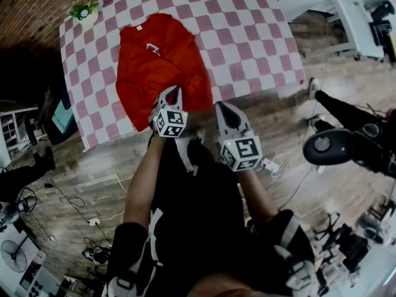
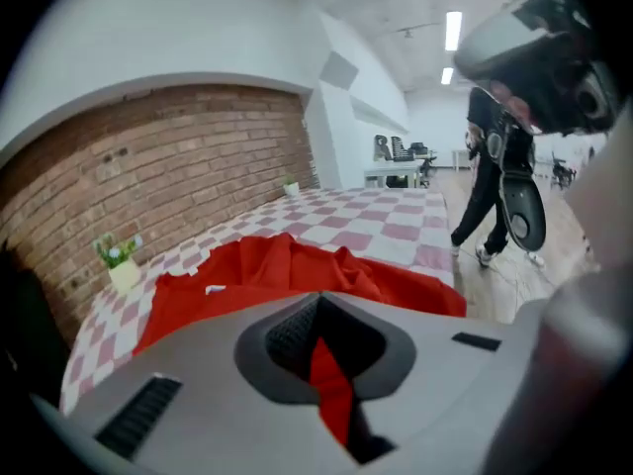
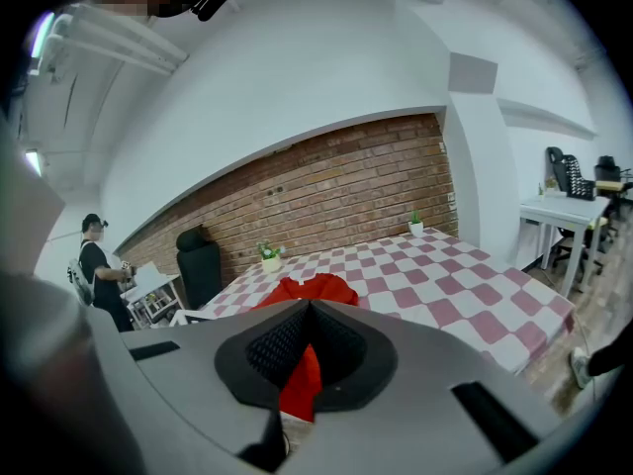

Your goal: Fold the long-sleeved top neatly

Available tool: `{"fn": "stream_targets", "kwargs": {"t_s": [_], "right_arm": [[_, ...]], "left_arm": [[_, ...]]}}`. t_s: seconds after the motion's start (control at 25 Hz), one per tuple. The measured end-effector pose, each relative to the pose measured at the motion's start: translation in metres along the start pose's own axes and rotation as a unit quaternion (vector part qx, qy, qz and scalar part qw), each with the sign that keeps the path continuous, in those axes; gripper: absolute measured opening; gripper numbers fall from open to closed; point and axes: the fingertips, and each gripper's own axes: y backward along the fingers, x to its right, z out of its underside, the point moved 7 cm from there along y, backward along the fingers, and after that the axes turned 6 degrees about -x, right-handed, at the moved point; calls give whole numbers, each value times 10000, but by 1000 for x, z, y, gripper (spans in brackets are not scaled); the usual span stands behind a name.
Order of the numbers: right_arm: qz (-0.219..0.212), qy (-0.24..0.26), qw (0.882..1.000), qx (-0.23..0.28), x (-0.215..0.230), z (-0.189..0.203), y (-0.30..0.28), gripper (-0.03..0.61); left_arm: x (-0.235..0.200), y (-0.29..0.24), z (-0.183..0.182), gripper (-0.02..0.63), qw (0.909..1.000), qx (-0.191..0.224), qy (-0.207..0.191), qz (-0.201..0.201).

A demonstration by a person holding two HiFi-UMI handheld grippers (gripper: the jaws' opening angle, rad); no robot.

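red top (image 1: 158, 73): near hem pinched in left hand-held gripper (image 1: 174, 90), right hand-held gripper (image 1: 220, 106)

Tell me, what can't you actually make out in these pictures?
- Sleeves of the red top: the head view shows none, and I cannot tell whether they are tucked under.
- Its near hem: partly behind the left gripper in the head view, and behind each gripper's own body in the gripper views.
- White label: too small to read.

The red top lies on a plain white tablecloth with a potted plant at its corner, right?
No: the tablecloth is pink-and-white checked, not plain white, as the head view shows. The red top and corner potted plant are there.
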Motion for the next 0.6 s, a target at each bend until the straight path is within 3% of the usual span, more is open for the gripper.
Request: {"fn": "stream_targets", "kwargs": {"t_s": [0.12,0.2,0.44,0.6], "right_arm": [[5,-3,10000,4,1,-1,2,8],[22,4,10000,-6,2,-3,3,8],[137,-59,9999,-21,13,0,6,8],[172,-37,9998,4,15,-4,8,8]], "left_arm": [[-9,-26,6,6,9976,-320,561,253],[-7,-36,6,6,9954,-382,698,530],[28,-36,-16,6,9898,-101,385,1371],[45,-28,-22,6,9845,90,452,1690]]}}
